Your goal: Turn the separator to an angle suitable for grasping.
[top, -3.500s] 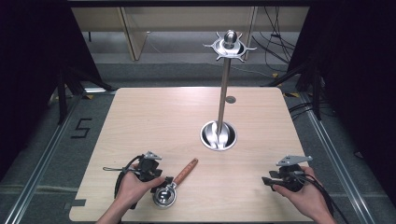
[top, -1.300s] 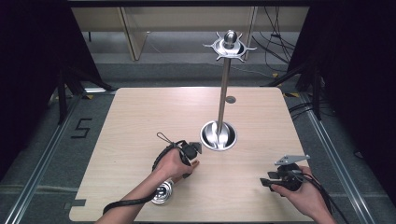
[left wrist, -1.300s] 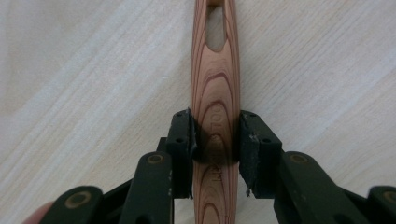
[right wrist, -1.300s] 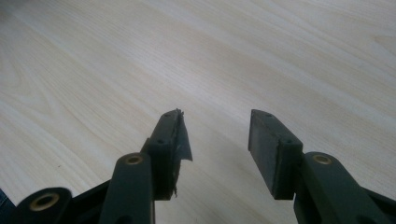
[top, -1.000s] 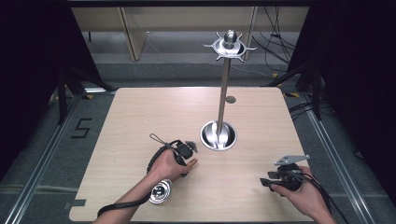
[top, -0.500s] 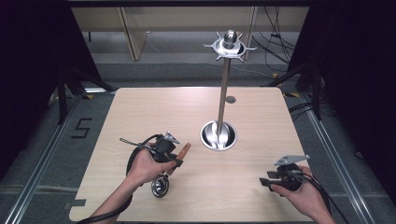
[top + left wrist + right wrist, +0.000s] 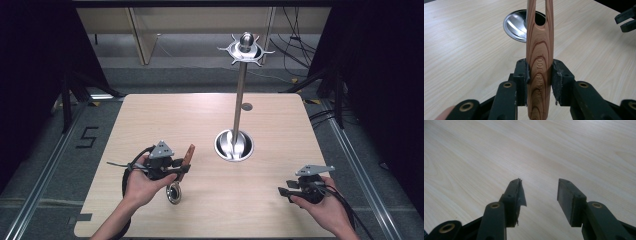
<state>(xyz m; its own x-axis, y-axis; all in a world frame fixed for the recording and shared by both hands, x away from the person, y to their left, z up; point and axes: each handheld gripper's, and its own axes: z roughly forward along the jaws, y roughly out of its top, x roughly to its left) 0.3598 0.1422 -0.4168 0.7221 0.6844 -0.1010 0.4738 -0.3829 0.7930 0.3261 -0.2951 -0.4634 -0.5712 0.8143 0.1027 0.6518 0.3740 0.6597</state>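
— While the left gripper [image 7: 181, 169] sits over the near-left part of the table [image 7: 150, 115], what is it doing?

— Its jaws are clamped on the wooden handle [image 7: 539, 62] of a kitchen utensil, one pad [image 7: 522, 75] pressed to each side. The handle carries stamped lettering and has a long slot toward its far end.

— Where does the utensil lie?

— In the high view the handle's reddish tip [image 7: 189, 152] points away from the person, toward the table's middle, and the round metal head [image 7: 174, 194] hangs at the near end, just beside the left hand [image 7: 139, 181]. Whether the head touches the tabletop, I cannot tell.

— And the stand?

— A metal stand [image 7: 239, 100] rises from a shiny round base [image 7: 233, 145] right of centre, with a ring of hooks [image 7: 245, 47] on top, well apart from the utensil.

— The right gripper [image 7: 539, 192]?

— Released, jaws spread with bare wood between them, low at the near-right corner, held in the right hand [image 7: 325, 207].
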